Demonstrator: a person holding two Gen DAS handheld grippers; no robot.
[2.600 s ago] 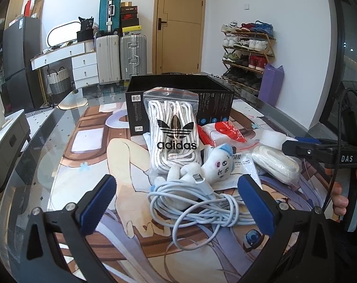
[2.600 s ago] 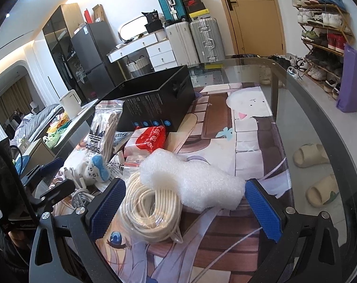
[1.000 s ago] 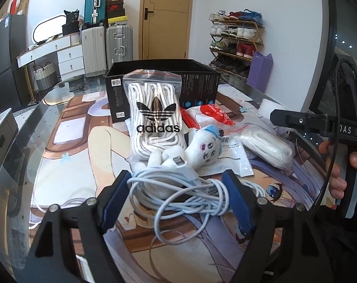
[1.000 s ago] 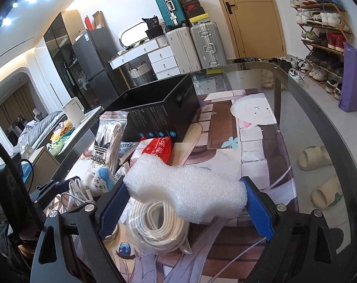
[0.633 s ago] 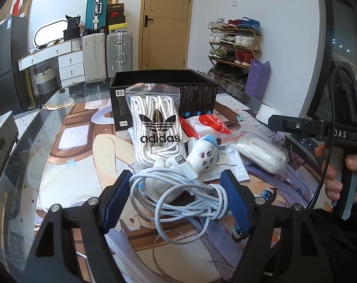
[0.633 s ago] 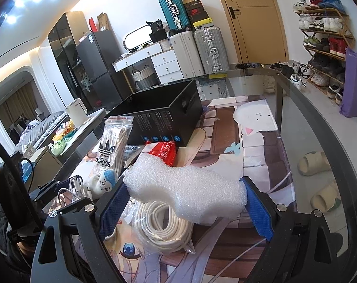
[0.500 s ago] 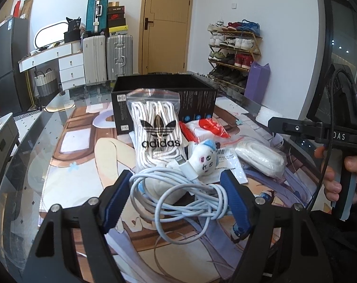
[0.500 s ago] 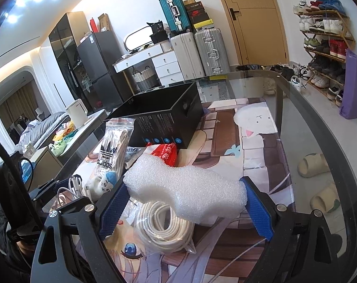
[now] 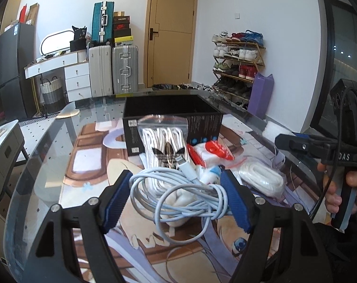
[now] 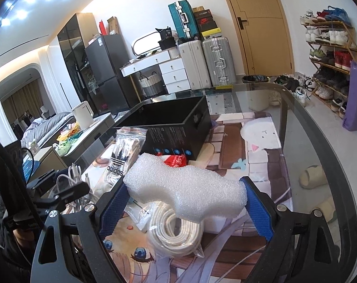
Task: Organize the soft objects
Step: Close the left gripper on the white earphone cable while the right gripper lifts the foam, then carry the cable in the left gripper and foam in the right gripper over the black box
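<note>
My left gripper (image 9: 176, 199) is shut on a coiled pale-blue cable (image 9: 178, 195) and holds it above the table. My right gripper (image 10: 185, 202) is shut on a white foam piece (image 10: 185, 191) and holds it above a bagged white cord coil (image 10: 176, 233). An open black box (image 9: 171, 113) stands behind the pile; it also shows in the right wrist view (image 10: 171, 127). An Adidas bag of white laces (image 9: 164, 139), a red-and-white packet (image 9: 213, 148) and a small white plush (image 9: 211, 173) lie in front of the box.
The glass table (image 10: 320, 141) carries an anime-print mat (image 9: 88, 155). Another bagged white cord coil (image 9: 261, 179) lies right of the pile. Its curved edge runs along the right, with slippers (image 10: 312, 179) on the floor beyond. The right gripper's handle (image 9: 320, 146) is at the right.
Both grippers have closed on their objects and lifted them. The cable has risen off the table and the foam has risen above the cord coil.
</note>
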